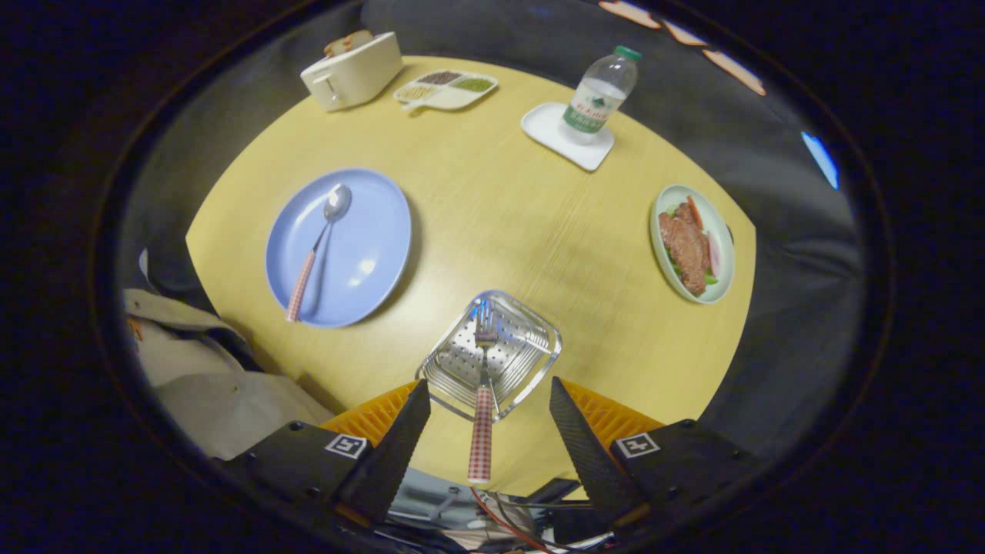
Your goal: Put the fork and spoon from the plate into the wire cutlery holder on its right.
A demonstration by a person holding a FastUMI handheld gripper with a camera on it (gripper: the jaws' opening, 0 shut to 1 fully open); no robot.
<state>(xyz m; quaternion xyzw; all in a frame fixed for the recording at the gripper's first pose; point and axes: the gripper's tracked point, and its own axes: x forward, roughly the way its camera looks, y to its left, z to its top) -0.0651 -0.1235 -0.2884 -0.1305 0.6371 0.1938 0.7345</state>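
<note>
A round yellow table (492, 208) is seen from above. The gripper (489, 415) hovers over the table's near edge with its fingers spread wide, holding nothing. Between them stands the wire cutlery holder (492, 354), with the fork (483, 400) upright inside it, tines down and checked handle rising toward the camera, touching neither finger. To the holder's left sits a blue plate (369, 254) with the spoon (319, 246) lying across it, its handle reaching over the plate's near rim. Beyond are a toaster (354, 71), a divided tray (446, 89), a water bottle (602, 94) on a white coaster (550, 127), and a plate of food (691, 242).
</note>
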